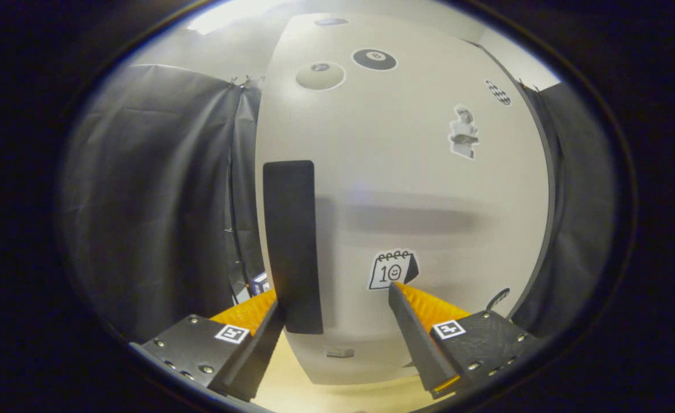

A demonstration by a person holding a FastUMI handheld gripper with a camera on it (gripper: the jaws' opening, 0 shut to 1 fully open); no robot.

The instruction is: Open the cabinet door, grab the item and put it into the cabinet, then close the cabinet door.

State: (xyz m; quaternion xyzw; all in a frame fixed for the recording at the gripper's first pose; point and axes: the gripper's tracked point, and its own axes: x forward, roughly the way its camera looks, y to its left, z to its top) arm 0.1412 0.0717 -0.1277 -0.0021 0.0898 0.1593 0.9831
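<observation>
A white cabinet door with several stickers stands right in front of me and looks shut. A tall black handle runs down its left side. My gripper is open and close up to the door. The lower part of the handle stands between the fingers, hard by the left finger; I cannot tell whether they touch. The right finger is well clear of the handle, just under a calendar sticker. A small blue and white box peeks out past the door's left edge, beyond the left finger.
Black cloth hangs to the left and right of the cabinet. A light wooden tabletop lies below the door, between the fingers. A ceiling light glows at the top left.
</observation>
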